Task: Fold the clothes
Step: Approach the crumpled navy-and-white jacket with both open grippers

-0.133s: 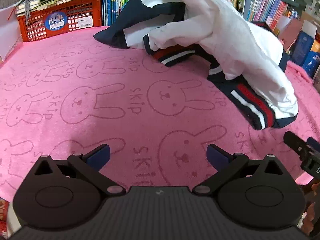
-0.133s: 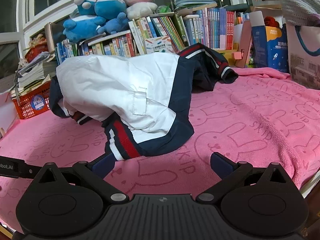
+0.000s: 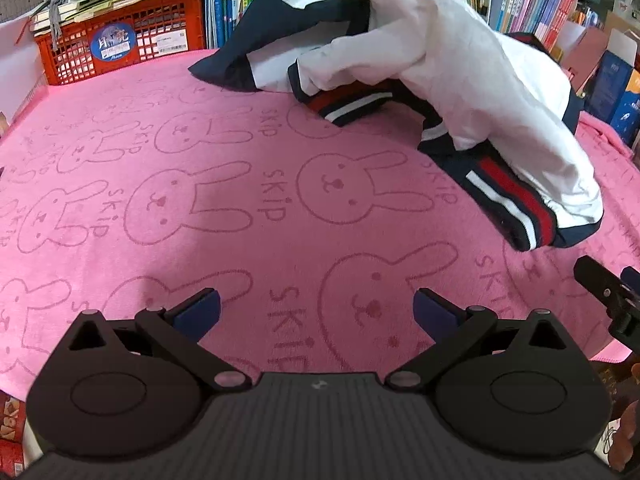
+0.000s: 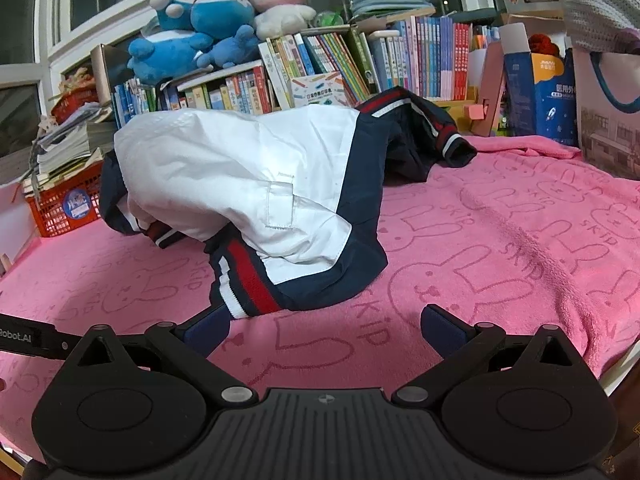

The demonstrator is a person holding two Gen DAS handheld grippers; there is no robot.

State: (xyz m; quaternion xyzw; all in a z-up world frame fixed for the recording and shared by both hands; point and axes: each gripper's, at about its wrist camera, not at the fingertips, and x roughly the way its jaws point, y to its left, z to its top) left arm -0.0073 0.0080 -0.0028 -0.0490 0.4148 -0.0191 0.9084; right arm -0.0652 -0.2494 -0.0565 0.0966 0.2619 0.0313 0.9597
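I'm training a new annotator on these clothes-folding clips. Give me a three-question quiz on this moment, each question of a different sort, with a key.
1. True or false: the left tool is closed on the jacket.
2. Multiple choice: the jacket lies on
A. a bare wooden table
B. a pink rabbit-print blanket
C. a blue sheet
3. Fill in: beside the jacket, at the blanket's far left corner, stands an orange ____ stacked with papers.

Key
1. False: its jaws are wide apart over bare blanket. The right tool is open too, with one pad right at the striped hem.
2. B
3. crate
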